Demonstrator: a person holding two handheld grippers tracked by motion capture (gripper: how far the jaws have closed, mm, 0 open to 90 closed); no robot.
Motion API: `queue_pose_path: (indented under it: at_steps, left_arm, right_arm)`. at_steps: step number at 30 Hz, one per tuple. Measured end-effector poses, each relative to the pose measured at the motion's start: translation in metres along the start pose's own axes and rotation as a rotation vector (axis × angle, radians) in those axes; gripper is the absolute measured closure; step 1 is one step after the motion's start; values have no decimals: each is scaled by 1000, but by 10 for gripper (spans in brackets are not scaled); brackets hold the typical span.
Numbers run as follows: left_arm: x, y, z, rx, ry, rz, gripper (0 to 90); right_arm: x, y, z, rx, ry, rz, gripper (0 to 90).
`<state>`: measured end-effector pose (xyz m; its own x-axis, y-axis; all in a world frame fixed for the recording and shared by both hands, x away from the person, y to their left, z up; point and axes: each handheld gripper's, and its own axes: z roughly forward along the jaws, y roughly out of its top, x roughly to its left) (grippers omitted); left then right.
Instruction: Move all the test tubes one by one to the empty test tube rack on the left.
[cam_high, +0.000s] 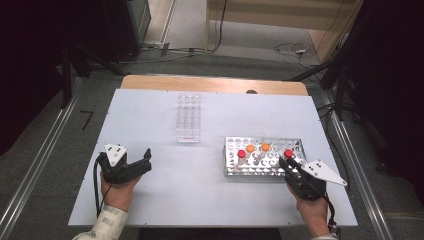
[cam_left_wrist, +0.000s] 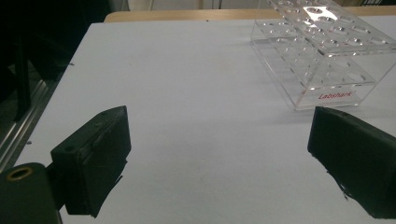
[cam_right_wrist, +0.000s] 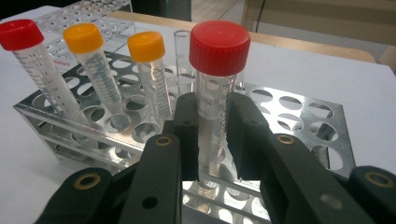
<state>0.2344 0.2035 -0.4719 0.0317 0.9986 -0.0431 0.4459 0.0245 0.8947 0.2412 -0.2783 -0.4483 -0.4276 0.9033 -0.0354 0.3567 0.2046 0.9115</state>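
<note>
Here my right gripper (cam_right_wrist: 212, 133) is clamped on the clear body of the red-capped tube (cam_right_wrist: 215, 88), the two black pads pressing its sides a little below the cap, while the tube stands upright in a hole near the right end of the metal rack (cam_right_wrist: 299, 116). I judge the tube light, stiff and smooth: thin plastic that will not give much under the pads, so a moderate squeeze should do, and too hard a one might crack or pop it sideways. The wall looks slippery, so I would keep my hold on the straight barrel, not on the cap, and lift straight up so that it does not bind in the hole. Beside it in the rack stand two orange-capped tubes (cam_right_wrist: 144, 70) and another red-capped one (cam_right_wrist: 35, 65), near enough that a tilted pull could knock them. My left gripper (cam_high: 131, 167) rests open on the white table (cam_high: 165, 190), nothing between its jaws, with the clear rack (cam_left_wrist: 322, 56) a little beyond it, its holes all vacant.
</note>
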Motion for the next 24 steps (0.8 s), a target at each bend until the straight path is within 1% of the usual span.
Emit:
queue_pose_path:
  at_steps: [3,11,19,20,24]
  left_arm:
    - [0,0,0,1,-1,1,64]
    - [0,0,0,-1,-2,-1,64]
    - [0,0,0,-1,-4,0,65]
    - [0,0,0,0,-3,0,64]
    - [0,0,-1,-1,-3,0,65]
  right_arm:
    - [0,2,-2,-4,-3,-3,722]
    - [0,9,-10,-41,-12,-11,722]
    - [-1,16,-19,-66,-9,-1,722]
    - [-1,19,-23,-79,-4,-2,722]
    - [1,23,-30,-98,17,-5,722]
